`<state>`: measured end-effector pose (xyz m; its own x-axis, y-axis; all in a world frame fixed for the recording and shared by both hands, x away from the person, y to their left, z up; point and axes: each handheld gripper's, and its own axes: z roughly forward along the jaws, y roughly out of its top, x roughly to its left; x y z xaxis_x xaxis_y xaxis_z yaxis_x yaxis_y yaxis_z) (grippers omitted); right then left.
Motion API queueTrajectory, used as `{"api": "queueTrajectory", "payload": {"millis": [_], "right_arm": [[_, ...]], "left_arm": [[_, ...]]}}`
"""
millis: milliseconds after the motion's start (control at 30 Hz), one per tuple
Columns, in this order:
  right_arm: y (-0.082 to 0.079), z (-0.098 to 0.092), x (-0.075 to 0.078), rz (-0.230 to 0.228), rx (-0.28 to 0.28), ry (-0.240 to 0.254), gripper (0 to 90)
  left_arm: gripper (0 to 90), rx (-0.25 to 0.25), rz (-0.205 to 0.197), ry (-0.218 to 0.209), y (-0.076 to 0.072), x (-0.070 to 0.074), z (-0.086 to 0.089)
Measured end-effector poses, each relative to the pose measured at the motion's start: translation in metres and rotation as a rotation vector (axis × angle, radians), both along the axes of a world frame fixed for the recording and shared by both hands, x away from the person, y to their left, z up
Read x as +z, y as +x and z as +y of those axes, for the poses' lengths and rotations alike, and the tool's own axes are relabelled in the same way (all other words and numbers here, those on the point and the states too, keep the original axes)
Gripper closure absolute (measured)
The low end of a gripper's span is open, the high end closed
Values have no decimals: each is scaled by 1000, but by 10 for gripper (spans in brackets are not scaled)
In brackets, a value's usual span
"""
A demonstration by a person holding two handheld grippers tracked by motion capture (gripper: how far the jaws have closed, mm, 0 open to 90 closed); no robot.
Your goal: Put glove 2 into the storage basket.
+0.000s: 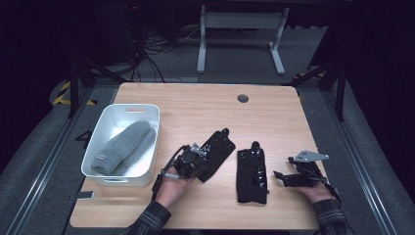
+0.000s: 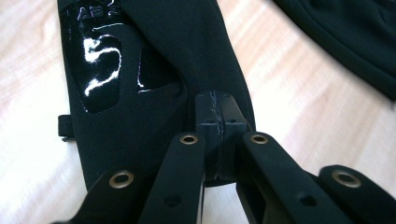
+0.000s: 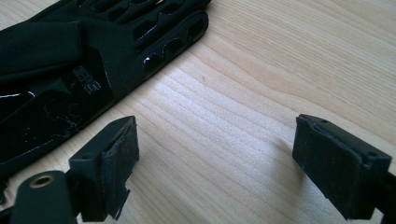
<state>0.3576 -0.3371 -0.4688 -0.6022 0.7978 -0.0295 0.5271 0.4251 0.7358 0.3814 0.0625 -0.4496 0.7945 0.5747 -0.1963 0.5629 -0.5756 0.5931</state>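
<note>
Pinching the cuff edge of the left black glove (image 2: pixel 154 93), the left gripper (image 1: pixel 192 161) has its jaws fully closed, pads pressed together with a fold of fabric caught between them, as we see in the left gripper view. On the table (image 1: pixel 274 112) this glove lies just left of centre, fingers pointing to about 1 o'clock, cuff under the gripper at 7 o'clock. The second black glove (image 1: pixel 251 174) lies flat just beside it at 3 o'clock, fingers to 12 o'clock, not touched. The right gripper (image 1: pixel 288 177) rests on the wood at 3 o'clock of that second glove, jaws spread wide, nothing between the pads (image 3: pixel 112 163); bare tabletop in the gap. The white bin (image 1: pixel 100 128) sits at 9 o'clock of the held glove and holds grey knitted gloves (image 1: pixel 125 147). We judge the glove light, soft and floppy: it will drape and trail when lifted, so a grip on one layer could slip or let it unfold. The glossy printed patches look slicker than the cloth, so we would avoid them. The best hold seems to be the cuff hem, where the fabric is doubled and the seam gives the pads something to bite.
</note>
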Motion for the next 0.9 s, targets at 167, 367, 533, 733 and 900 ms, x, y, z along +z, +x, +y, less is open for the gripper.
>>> {"api": "queueTrajectory", "payload": {"millis": [167, 367, 533, 733, 900], "right_arm": [[0, 0, 0, 0, 0, 0, 147], [0, 0, 0, 0, 0, 0, 147], [0, 0, 0, 0, 0, 0, 147], [0, 0, 0, 0, 0, 0, 147], [0, 0, 0, 0, 0, 0, 147]], "left_arm": [[898, -23, 3, -4, -10, 0, 1], [897, -8, -34, -21, -7, 10, 4], [898, 58, -63, -15, 9, 13, 5], [899, 118, -72, 43, 27, 3, 5], [898, 110, -48, 54, 28, -1, 6]]}}
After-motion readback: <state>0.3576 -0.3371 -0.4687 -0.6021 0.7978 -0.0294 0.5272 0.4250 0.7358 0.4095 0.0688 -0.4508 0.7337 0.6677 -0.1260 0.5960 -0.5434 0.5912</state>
